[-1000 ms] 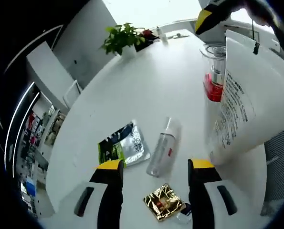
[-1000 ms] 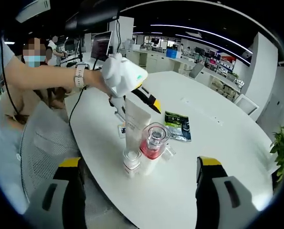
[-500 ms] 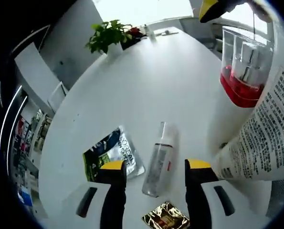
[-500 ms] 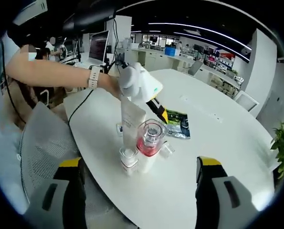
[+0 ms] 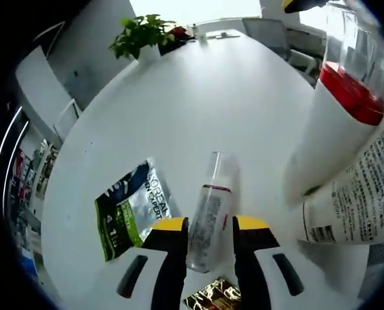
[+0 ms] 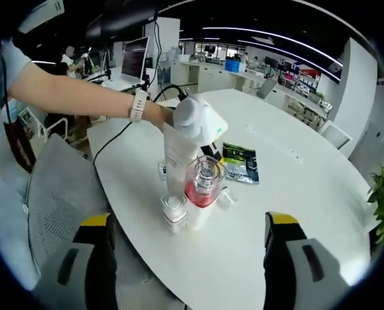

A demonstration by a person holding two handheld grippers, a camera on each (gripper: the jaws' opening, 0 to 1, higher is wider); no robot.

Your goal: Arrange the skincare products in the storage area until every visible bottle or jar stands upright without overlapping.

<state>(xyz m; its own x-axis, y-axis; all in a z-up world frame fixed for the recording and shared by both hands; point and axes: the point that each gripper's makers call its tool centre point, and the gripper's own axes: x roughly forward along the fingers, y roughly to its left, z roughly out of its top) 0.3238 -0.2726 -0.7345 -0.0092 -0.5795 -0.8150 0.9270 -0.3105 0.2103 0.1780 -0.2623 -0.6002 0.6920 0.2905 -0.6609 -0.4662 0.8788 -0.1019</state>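
A clear bottle (image 5: pixel 211 203) lies on its side on the white table (image 5: pixel 198 97), and my left gripper (image 5: pixel 211 224) has its yellow-tipped jaws pressed against both of its sides. In the right gripper view the left gripper (image 6: pixel 200 121), held in a person's hand, dips behind an upright group: a white tube (image 6: pixel 177 158), a red-banded bottle with a clear cap (image 6: pixel 203 184) and a small white jar (image 6: pixel 174 213). The lying bottle (image 6: pixel 227 199) shows just behind them. My right gripper (image 6: pixel 188 223) hangs back from the table edge, open and holding nothing.
A green sachet (image 5: pixel 130 210) lies left of the clear bottle, and a gold sachet (image 5: pixel 211 298) lies below it. The printed tube (image 5: pixel 359 194) and red-banded bottle (image 5: pixel 343 90) tower close on the right. A potted plant (image 5: pixel 143 35) stands at the far edge. A mesh chair (image 6: pixel 56 194) sits beside the table.
The left gripper has moved down onto the lying clear bottle and its jaws have narrowed around it. The right gripper has stayed put and open.
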